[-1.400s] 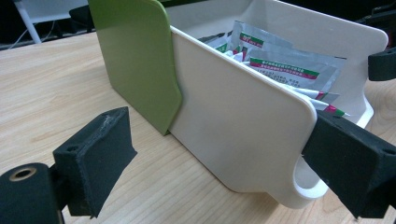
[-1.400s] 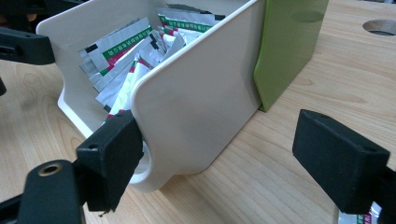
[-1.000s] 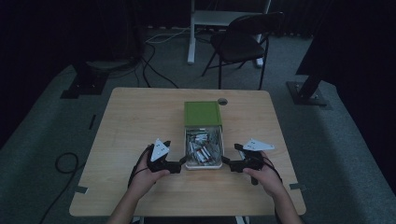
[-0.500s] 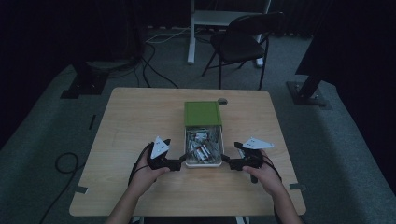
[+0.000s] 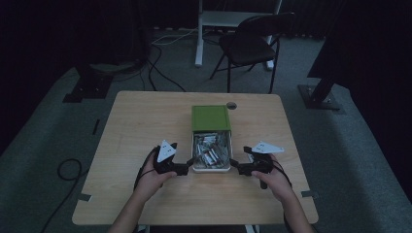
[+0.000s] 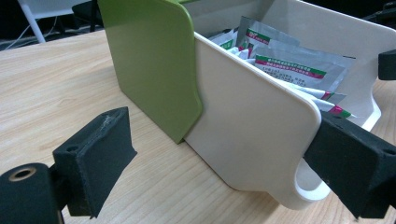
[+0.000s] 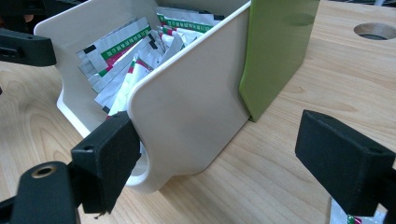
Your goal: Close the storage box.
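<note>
White and full of silver packets [image 6: 299,65], the drawer [image 6: 252,126] sits pulled out of its green box [image 5: 210,118] in the middle of the wooden table [image 5: 145,116], just as before, with the left gripper [image 5: 188,167] and right gripper [image 5: 235,166] still wide open at its front corners.

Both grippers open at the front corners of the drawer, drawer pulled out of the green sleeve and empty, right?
Not empty. The left gripper view shows the white drawer packed with silver sachets. The rest holds: it stands out of the green sleeve, with the left gripper and right gripper open at its front corners.
</note>
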Demonstrator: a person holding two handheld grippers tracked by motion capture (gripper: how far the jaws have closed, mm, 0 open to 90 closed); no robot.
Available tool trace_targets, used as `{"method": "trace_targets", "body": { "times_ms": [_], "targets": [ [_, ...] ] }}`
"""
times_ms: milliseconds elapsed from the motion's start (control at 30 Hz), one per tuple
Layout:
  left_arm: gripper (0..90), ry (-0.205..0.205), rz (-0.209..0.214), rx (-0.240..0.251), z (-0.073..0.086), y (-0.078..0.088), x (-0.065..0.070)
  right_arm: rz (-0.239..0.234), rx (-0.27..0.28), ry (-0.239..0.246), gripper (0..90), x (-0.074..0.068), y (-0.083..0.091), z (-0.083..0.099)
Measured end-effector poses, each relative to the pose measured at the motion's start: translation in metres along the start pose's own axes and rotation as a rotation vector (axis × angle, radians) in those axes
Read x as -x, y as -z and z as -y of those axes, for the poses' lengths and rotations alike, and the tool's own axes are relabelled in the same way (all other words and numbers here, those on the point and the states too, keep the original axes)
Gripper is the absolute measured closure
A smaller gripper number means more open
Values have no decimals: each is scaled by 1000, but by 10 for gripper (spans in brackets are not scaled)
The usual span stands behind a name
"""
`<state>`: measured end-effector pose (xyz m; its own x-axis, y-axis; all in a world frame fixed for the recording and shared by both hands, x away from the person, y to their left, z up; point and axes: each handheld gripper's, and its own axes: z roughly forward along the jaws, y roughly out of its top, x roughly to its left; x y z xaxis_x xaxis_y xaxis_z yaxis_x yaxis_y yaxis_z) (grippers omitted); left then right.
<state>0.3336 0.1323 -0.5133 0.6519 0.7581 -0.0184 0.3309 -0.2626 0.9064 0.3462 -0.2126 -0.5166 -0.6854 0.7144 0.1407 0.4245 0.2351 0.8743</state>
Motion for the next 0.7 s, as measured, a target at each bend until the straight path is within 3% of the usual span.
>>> {"method": "trace_targets", "body": {
  "times_ms": [700],
  "targets": [
    [97, 2, -5, -2, -5, -5, -6, 27, 4, -2, 141, 3, -4, -6]
  ]
}}
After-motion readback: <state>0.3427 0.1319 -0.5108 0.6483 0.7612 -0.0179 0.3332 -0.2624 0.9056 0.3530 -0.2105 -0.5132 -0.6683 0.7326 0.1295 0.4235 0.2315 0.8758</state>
